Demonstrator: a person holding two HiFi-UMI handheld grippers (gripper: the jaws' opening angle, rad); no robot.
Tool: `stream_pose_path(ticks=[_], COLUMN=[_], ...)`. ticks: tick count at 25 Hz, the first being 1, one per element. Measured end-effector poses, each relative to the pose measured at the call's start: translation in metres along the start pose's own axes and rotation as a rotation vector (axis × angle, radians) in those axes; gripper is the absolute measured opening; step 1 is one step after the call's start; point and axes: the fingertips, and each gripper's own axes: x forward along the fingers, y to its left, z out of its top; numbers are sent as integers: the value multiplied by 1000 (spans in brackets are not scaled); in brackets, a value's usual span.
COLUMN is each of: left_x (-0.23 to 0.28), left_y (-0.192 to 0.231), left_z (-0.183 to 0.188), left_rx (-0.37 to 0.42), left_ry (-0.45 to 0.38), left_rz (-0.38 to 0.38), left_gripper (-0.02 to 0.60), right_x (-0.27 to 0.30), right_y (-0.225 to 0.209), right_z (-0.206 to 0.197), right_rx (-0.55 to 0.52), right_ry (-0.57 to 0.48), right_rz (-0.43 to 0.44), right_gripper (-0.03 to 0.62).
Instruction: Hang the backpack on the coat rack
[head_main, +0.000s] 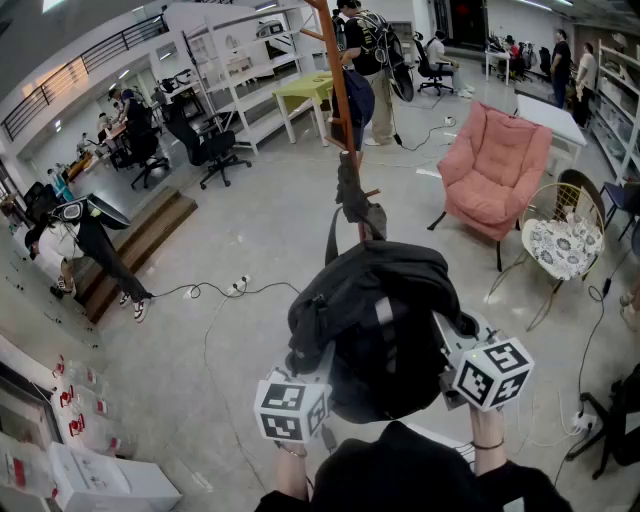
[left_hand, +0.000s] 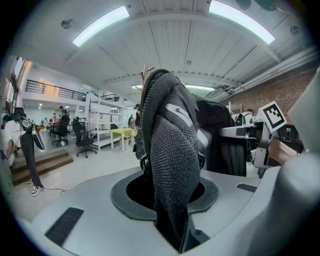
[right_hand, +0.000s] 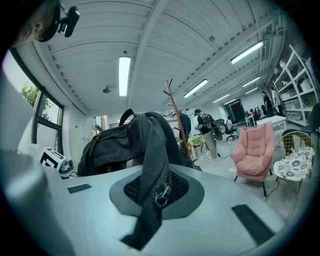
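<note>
The black backpack (head_main: 375, 320) hangs in the lower middle of the head view, held up off the grey floor (head_main: 230, 250) between the 2 grippers. Its bulk covers both sets of jaws there, and only the marker cubes show, at its lower left and lower right.

In the left gripper view, the left gripper (left_hand: 170, 215) has its jaws clamped on a wide padded mesh strap (left_hand: 172, 150). The strap rises straight up out of the slot at the bottom centre and fills the middle of the frame, and the body of the bag sits just behind it to the right.

In the right gripper view, the right gripper (right_hand: 147, 210) has its jaws nearly together, pinching a narrower mesh strap (right_hand: 152, 150). A metal ring (right_hand: 160, 192) on that strap lies right above the slot. From there the strap runs up and back to the bag, which sits left of centre.

The wooden coat rack (head_main: 340, 90) stands in the upper middle of the head view, beyond the bag. The top loop of the bag overlaps the lower part of its pole, but whether they touch cannot be told. A pink armchair (head_main: 495, 165) sits at the upper right, well apart from the rack.
</note>
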Motion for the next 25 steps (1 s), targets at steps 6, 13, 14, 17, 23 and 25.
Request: stream_pose_path(ticks=[6,13,14,17,23,25], left_x=[1,2,3,5,13,15], left_y=[-4,-7,-7,-10,-17,-16], left_z=[-3,-5,-6,-8,-12,-11], left_rx=[-4,-11,-12,-22,-52,-57], left_ry=[5,15,17,23,32,38], left_rz=[-2,17,23,42,89,93], left_gripper=[115,115,115,115,115,115], right_x=[-3,0,0,2,9,12], right_y=[-3,-7,-8,-13,-24,-27], right_z=[-3,-4,-5,-7,-9,-8], right_rx=[-2,7,9,17,18,20], right_ry=[6,22,24,30,48,55], right_rz=[-4,9,13,26,38,43], right_gripper=[29,29,29,29,29,29])
